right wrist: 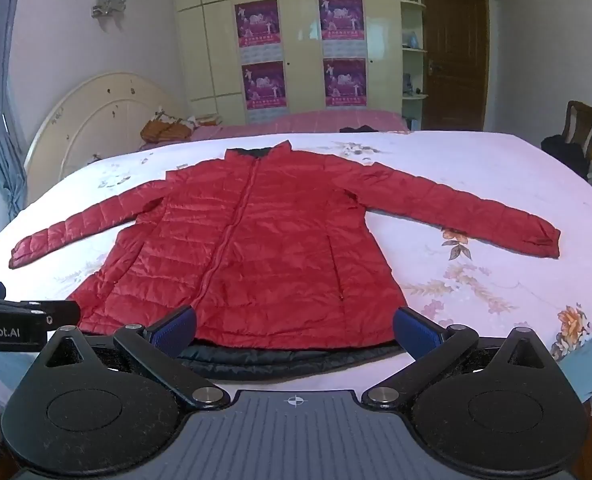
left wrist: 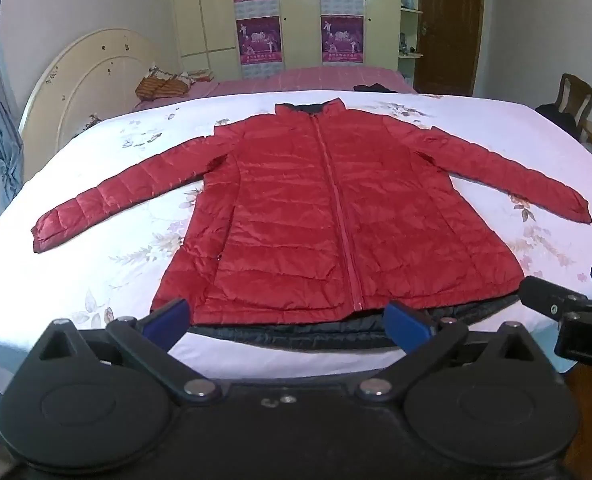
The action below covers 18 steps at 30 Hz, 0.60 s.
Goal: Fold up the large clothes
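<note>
A red quilted jacket (left wrist: 316, 208) (right wrist: 255, 248) lies flat and zipped on the bed, collar at the far side, both sleeves spread out sideways. Its dark lining shows along the near hem. My left gripper (left wrist: 287, 320) hovers open over the near hem, blue pads wide apart with nothing between them. My right gripper (right wrist: 296, 330) is likewise open above the hem, a little to the right of the left one. Each gripper's black body shows at the edge of the other's view.
The bed is covered by a white floral sheet (left wrist: 75, 260) (right wrist: 496, 272). A cream headboard (left wrist: 83, 76) stands at the left, an orange bag (left wrist: 161, 86) behind the sheet. Wardrobe with posters (left wrist: 300, 12), a wooden door (left wrist: 450, 24) and a chair (left wrist: 574, 100) lie beyond.
</note>
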### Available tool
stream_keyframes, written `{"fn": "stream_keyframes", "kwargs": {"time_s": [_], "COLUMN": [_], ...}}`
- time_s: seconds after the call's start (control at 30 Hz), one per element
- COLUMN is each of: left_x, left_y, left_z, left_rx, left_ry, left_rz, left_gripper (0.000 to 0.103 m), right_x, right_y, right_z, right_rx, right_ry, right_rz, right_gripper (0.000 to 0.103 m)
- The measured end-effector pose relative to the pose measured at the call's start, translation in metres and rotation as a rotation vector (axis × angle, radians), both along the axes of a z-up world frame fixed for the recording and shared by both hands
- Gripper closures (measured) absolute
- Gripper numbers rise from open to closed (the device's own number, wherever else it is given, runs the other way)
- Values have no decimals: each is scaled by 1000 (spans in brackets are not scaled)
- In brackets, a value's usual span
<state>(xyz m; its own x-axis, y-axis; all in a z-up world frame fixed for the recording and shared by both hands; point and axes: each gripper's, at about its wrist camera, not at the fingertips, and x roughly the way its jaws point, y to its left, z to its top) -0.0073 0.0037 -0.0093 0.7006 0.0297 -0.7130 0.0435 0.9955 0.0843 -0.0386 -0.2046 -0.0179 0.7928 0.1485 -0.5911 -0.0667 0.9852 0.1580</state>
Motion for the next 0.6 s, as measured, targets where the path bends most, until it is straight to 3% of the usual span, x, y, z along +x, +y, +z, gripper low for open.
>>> {"fn": "stream_keyframes", "kwargs": {"time_s": [0.6], "left_x": [3], "left_y": [4], "left_z": [-1], "left_rx": [-17], "left_ry": [-1], "left_rz": [-8], "left_gripper": [0], "right_x": [3], "right_y": [4], "right_z": [1], "right_rx": [-10], "right_ry": [4], "right_rz": [-22], "right_gripper": [0]}}
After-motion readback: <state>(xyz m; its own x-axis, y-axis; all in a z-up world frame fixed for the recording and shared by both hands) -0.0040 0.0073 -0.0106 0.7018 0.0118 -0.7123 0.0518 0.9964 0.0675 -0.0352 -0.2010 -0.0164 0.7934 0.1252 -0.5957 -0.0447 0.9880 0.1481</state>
